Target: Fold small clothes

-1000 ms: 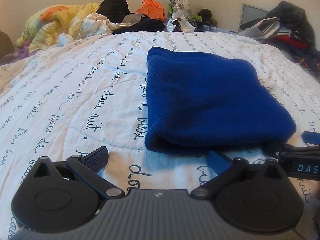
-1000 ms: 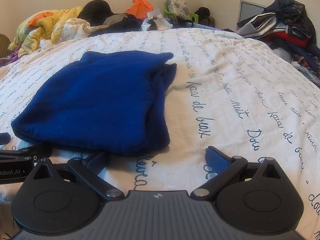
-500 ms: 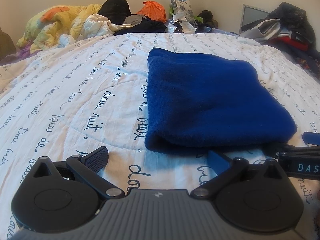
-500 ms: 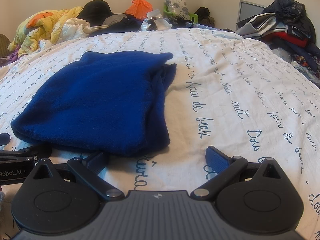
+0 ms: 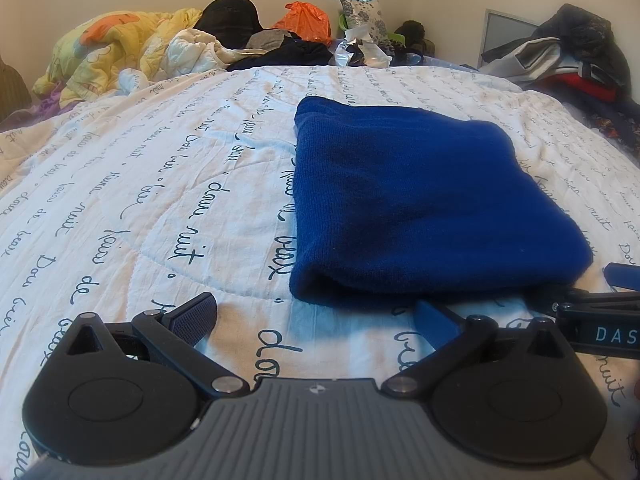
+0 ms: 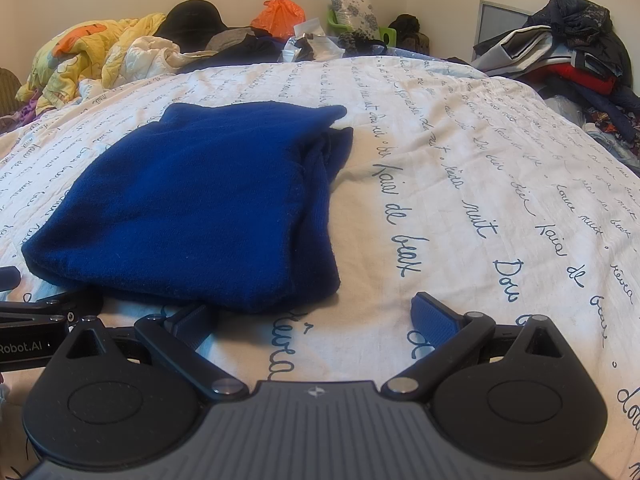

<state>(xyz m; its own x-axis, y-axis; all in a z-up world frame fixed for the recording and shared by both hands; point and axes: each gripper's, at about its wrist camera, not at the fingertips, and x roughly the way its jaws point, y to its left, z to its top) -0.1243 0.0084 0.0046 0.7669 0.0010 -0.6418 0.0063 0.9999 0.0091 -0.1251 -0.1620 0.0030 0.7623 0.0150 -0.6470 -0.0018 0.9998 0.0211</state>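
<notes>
Blue knit garment (image 5: 424, 204) lies folded mid-bed (image 5: 120, 200), unmoved vs 1 s ago; left gripper (image 5: 316, 316) & right gripper (image 6: 314, 314) fingers wide apart, empty, just short of near edge; prob fold done

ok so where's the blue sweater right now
The folded blue sweater lies on the script-print bedspread, just ahead of both open grippers: right of centre in the left wrist view, left of centre in the right.
</notes>
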